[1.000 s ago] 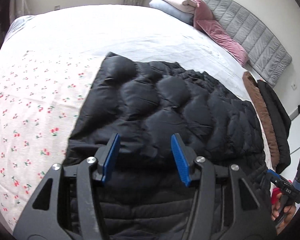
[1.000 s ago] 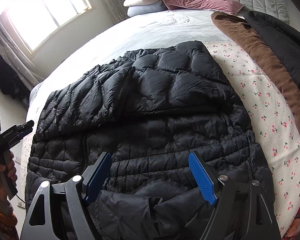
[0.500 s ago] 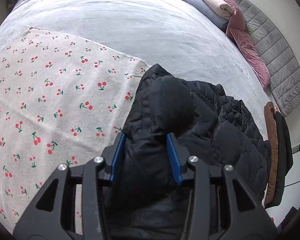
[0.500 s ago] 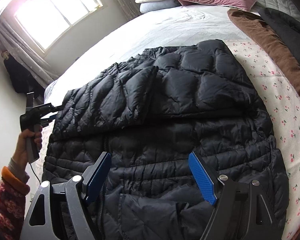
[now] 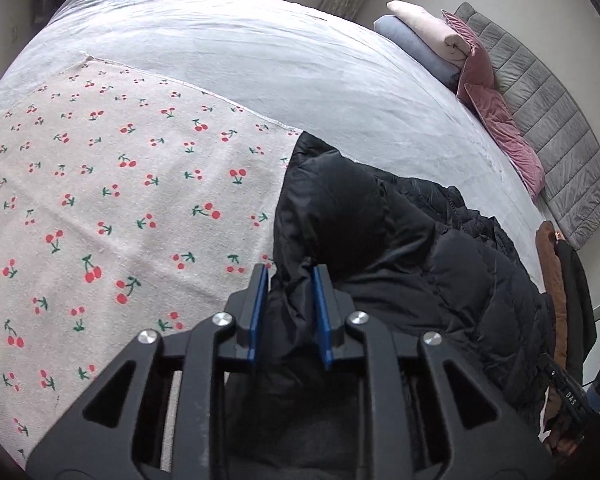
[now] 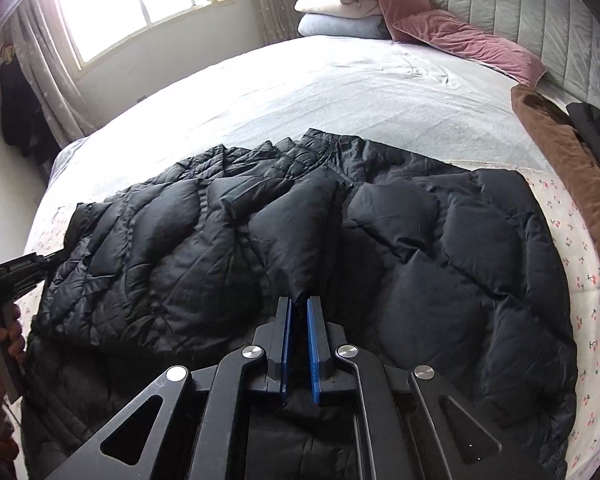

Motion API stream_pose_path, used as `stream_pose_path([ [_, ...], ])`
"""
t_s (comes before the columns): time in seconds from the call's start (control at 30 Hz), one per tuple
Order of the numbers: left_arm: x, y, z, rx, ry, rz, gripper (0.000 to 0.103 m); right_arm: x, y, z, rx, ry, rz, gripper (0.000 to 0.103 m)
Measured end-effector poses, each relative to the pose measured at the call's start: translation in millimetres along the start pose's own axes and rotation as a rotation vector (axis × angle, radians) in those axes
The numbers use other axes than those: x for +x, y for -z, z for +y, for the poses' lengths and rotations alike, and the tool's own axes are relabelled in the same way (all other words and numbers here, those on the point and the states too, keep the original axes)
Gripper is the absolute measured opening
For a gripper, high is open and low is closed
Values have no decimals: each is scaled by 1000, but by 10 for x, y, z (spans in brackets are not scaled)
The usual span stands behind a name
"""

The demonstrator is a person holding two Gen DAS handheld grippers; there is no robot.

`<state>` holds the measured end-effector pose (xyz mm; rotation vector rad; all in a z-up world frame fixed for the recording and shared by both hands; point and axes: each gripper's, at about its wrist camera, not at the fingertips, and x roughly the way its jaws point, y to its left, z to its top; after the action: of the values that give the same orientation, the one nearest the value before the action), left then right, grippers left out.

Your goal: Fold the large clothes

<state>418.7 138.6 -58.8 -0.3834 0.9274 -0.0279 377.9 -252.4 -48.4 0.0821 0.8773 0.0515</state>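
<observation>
Fingers of the right gripper pinch a jacket fold mid-bed while the left gripper is closing on its edge (padding between); lift both evenly.

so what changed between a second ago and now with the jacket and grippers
The right gripper went from wide open to shut on a fold of the black puffer jacket. The left gripper, open before, is closing on the jacket's edge, now over the cherry-print sheet. The pillows and brown garment stayed put.
</observation>
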Motion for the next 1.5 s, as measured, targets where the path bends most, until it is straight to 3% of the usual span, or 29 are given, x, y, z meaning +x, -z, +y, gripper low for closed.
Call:
stream_pose_path([
  [0.07, -155, -31, -68, 34, -8, -54, 32, -31, -53, -53, 16, 23, -16, 12],
  [0.13, -336, -79, -162, 69, 38, -114, 34, -151, -76, -94, 41, 17, -57, 23],
  [0.2, -423, -115, -275, 106, 91, -139, 44, -251, -89, -78, 51, 4, -111, 32],
  [0.3, -273, -104, -465, 151, 148, -87, 48, -191, -91, 53, 26, -41, -114, 33],
  [0.37, -48, -31, -513, 164, 128, -24, 50, -27, -46, 99, 12, -42, -66, 33],
  [0.43, 196, 91, -470, 162, 95, 45, 51, 190, 35, 68, 3, 11, -13, 34],
  [0.47, 274, 149, -439, 164, 94, 53, 51, 280, 98, 13, 7, 33, 15, 35],
  [0.57, 211, 204, -439, 165, 84, 37, 54, 259, 205, -148, 44, -28, 26, 38],
  [0.77, -498, 257, -544, 177, 64, 0, 77, -382, 290, -293, 33, -82, -2, 63],
  [0.9, -1154, 418, -557, 190, 47, -23, 88, -972, 452, -386, 27, -92, -27, 71],
  [1.2, -2311, 1110, -304, 248, 33, 7, 97, -2034, 1185, -690, -4, -76, -39, 81],
  [1.5, -2599, 1921, 84, 276, 25, 79, 97, -2264, 1934, -1189, 40, -52, 13, 81],
])
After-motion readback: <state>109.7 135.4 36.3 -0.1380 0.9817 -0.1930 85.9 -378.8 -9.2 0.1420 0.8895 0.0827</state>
